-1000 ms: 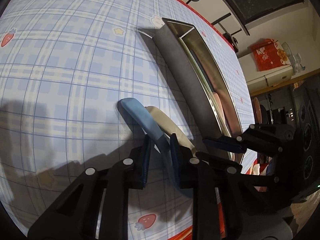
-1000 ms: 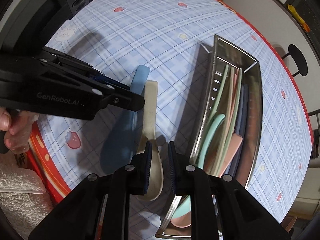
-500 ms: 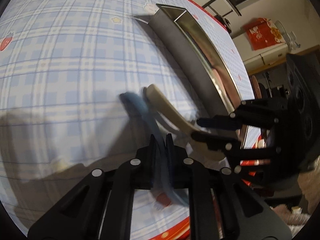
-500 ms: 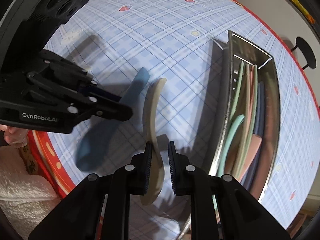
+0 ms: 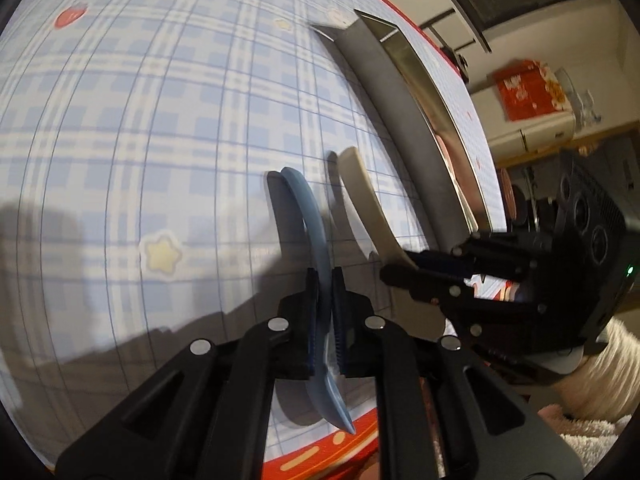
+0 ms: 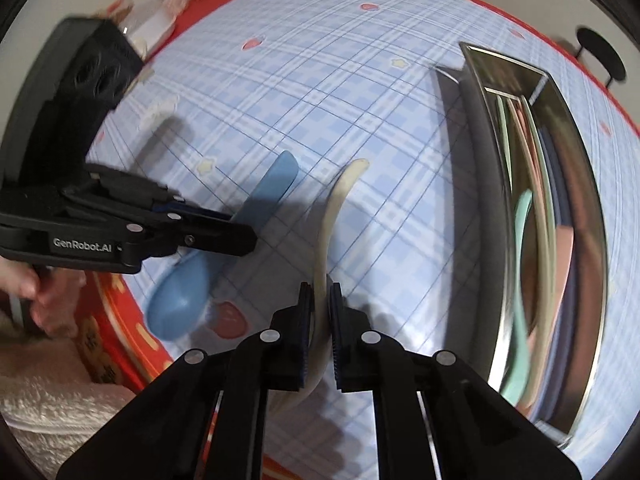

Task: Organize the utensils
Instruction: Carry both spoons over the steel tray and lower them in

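The left tongs [image 5: 325, 280] are clamped tight on the blue spoon [image 5: 310, 216], gripping its handle just above the bowl. The right tongs [image 6: 320, 294] are pinched on the cream spoon [image 6: 334, 216], with the jaws closing on its handle. Both spoons sit over the checked counter [image 6: 360, 92], beside the metal tray [image 6: 592, 240]; the cream spoon is the nearer to the tray, the blue one farther from it. Inside the tray lie more green, pink and dark utensils [image 6: 532, 208].
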Demonstrator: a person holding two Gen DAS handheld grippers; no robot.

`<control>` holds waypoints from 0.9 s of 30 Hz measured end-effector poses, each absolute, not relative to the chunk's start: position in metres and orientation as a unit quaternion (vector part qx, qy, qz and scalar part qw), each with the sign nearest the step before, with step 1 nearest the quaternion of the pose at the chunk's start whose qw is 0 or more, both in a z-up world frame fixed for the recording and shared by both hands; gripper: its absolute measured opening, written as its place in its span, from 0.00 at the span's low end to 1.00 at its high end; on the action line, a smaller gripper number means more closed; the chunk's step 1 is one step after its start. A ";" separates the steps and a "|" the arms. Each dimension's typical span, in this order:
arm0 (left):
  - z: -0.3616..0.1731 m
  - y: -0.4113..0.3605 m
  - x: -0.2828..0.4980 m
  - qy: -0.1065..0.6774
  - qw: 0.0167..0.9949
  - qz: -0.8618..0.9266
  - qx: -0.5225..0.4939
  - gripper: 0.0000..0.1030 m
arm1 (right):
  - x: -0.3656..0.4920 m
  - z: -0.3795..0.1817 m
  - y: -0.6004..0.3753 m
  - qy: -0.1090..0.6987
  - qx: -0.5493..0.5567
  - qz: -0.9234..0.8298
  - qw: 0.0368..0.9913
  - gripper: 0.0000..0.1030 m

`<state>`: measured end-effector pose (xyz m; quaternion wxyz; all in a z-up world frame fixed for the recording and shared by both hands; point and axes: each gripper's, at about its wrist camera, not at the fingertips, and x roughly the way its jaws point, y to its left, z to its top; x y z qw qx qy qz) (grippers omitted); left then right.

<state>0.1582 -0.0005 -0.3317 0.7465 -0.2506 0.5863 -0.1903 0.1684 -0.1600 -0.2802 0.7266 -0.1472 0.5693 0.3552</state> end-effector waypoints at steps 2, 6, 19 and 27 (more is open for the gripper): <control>-0.332 0.000 0.155 0.585 0.747 -0.189 -0.253 0.13 | 0.164 -0.280 -0.165 0.570 -0.120 0.351 0.733 0.09; -0.331 0.000 0.152 0.586 0.749 -0.187 -0.247 0.13 | 0.157 -0.277 -0.183 0.568 -0.063 0.346 0.744 0.09; -0.323 -0.016 0.159 0.595 0.756 -0.164 -0.219 0.10 | 0.154 -0.269 -0.220 0.554 -0.016 0.325 0.766 0.09; -0.314 -0.024 0.153 0.589 0.757 -0.163 -0.234 0.10 | 0.153 -0.258 -0.250 0.533 0.017 0.325 0.781 0.09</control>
